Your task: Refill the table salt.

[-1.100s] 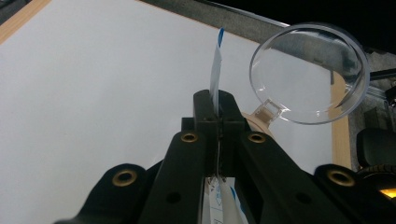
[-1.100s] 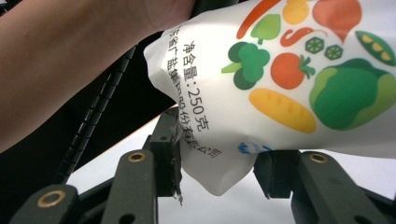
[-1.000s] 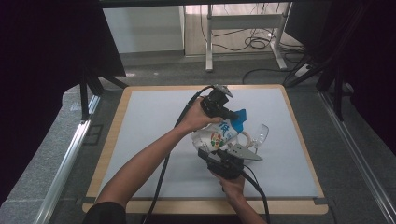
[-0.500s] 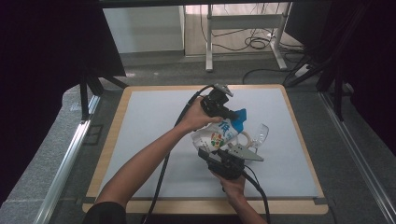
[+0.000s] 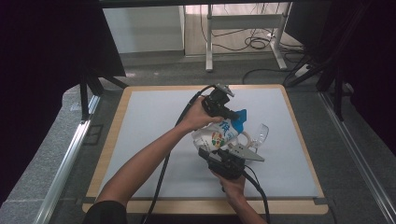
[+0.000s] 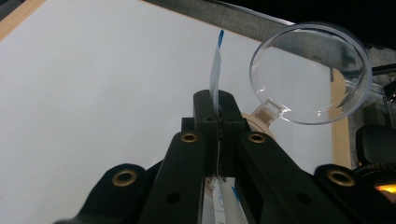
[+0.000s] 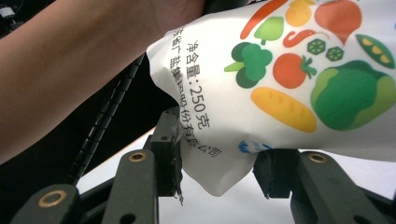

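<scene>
The left gripper [image 5: 232,113] is a black block with a grey three-cornered plate on top; a thick black cable trails from it toward 7 o'clock. The right gripper [image 5: 227,150], at 5 o'clock from it, is black too, with the same grey plate and a black cable. Both carry black jaws with brass-ringed screw holes. A dark short sleeve covers the left upper arm; the forearms are bare.

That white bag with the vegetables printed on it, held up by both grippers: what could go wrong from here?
The left gripper pinches just a thin edge of the bag; that strip could slip out or tear. The right gripper squeezes the bag's lower corner between its jaws, so it might burst or slide free. A clear plastic lid lies close by on the table and could get knocked if the bag drops.
</scene>
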### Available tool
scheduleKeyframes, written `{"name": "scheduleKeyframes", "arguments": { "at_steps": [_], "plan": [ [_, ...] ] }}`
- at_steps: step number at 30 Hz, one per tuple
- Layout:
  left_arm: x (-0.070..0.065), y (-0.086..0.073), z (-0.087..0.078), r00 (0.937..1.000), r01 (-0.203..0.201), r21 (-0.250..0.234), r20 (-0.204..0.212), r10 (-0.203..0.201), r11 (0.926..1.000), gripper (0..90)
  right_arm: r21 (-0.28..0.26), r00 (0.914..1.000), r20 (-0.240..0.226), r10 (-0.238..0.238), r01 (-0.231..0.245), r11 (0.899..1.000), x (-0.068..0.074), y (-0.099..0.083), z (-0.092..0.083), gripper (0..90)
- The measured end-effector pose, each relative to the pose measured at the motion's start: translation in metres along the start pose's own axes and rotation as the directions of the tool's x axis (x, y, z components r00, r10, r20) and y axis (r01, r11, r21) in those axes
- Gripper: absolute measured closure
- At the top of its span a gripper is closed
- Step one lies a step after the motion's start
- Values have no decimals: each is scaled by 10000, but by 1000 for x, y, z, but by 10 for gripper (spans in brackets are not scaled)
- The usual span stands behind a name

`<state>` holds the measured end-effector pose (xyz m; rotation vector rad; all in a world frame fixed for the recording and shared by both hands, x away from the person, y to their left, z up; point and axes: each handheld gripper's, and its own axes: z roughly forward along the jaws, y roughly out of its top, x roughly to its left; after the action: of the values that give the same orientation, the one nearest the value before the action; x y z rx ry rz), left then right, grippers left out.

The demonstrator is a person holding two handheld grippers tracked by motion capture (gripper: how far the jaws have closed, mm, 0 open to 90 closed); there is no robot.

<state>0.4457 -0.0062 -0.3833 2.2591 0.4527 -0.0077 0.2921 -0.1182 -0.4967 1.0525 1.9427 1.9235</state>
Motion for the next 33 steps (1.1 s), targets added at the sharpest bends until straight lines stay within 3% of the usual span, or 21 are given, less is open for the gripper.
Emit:
{"name": "scheduleKeyframes", "arguments": {
  "at_steps": [33],
  "plan": [
    [3, -1, 3, 10000, -37, 103, -11, 37, 9999, 900, -65, 9998, 187, -74, 75, 10000, 0, -1, 4, 580]
  ]
}}
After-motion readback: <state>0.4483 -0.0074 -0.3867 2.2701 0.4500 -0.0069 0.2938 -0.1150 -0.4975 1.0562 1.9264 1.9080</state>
